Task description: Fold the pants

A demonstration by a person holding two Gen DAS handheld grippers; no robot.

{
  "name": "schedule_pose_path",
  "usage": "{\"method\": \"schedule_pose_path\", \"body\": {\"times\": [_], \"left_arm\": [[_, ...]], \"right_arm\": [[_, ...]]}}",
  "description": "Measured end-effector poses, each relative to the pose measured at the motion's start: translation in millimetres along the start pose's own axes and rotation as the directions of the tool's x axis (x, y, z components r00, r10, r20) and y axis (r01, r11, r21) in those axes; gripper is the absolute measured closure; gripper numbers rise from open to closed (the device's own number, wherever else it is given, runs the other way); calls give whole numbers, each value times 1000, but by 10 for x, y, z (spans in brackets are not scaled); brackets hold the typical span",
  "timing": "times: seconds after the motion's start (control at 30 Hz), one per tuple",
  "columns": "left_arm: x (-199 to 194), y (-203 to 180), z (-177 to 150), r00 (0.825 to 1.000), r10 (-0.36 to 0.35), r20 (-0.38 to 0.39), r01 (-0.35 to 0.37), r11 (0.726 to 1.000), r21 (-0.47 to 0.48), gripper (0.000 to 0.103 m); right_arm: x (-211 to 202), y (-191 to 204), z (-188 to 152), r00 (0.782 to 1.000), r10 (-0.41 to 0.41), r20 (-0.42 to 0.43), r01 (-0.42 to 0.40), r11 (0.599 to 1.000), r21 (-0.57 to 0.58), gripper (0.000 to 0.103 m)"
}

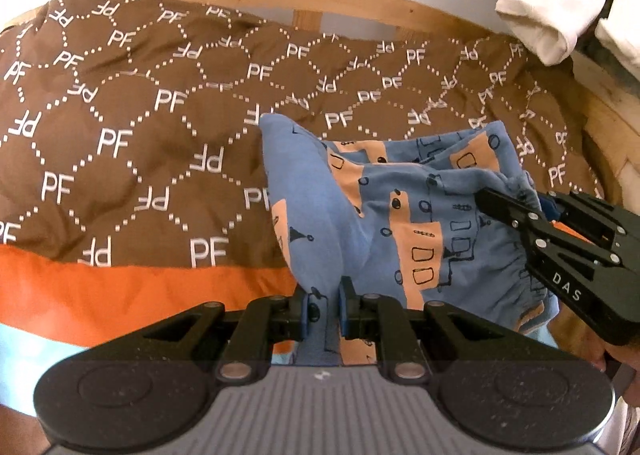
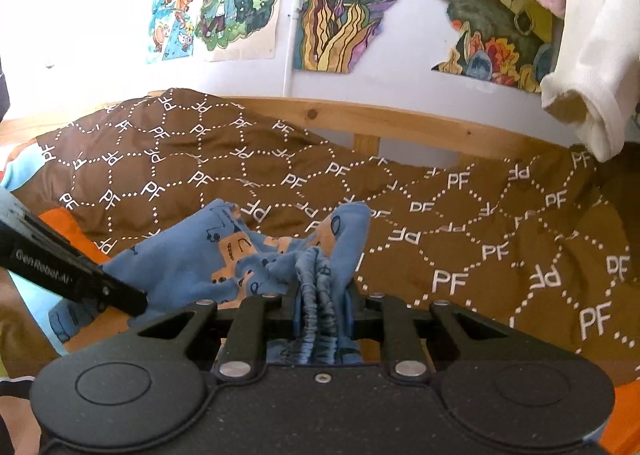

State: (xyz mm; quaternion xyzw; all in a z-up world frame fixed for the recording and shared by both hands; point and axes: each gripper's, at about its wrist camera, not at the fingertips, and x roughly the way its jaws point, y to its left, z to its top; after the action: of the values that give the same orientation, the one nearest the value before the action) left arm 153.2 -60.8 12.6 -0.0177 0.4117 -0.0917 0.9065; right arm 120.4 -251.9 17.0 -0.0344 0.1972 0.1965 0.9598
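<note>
Small blue pants (image 1: 384,215) with orange and dark prints lie bunched on a brown quilt (image 1: 140,135). My left gripper (image 1: 325,305) is shut on a fold of the pants at their near edge. My right gripper (image 2: 322,295) is shut on the gathered elastic waistband (image 2: 318,287). In the left wrist view the right gripper (image 1: 516,203) comes in from the right and pinches the waistband side. In the right wrist view the left gripper (image 2: 132,301) enters from the left, its tip on the pants (image 2: 188,255).
The brown quilt (image 2: 460,215) with white "PF" marks has an orange band (image 1: 120,287) near me. A wooden bed rail (image 1: 320,3) runs along the far side. White clothing (image 1: 548,3) hangs at the upper right. Drawings (image 2: 340,3) are on the wall.
</note>
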Motion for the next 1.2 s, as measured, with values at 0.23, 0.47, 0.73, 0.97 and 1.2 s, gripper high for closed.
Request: {"method": "schedule_pose_path", "body": {"times": [0.23,0.47,0.73,0.97,1.2], "left_arm": [[-29,21,181,999,-6,43,6,1000,5,88],[127,104,504,995,-22,96,21,1000,14,88],[476,200,830,991,-36,130,35,999,12,88],[949,375,740,996,-56,64,55,998,20,88],[983,408,704,994,-77,74,75,997,31,87]], "right_arm": [[44,-18,219,1000,0,29,1,1000,-28,83],[336,-237,576,999,34,38,-33,999,-32,83],[875,-482,806,999,47,9,-46,995,-90,83],[1331,-593,580,995,27,-92,-35,996,-85,83],[1415,-704,469,994,29,-106,-29,1000,0,81]]}}
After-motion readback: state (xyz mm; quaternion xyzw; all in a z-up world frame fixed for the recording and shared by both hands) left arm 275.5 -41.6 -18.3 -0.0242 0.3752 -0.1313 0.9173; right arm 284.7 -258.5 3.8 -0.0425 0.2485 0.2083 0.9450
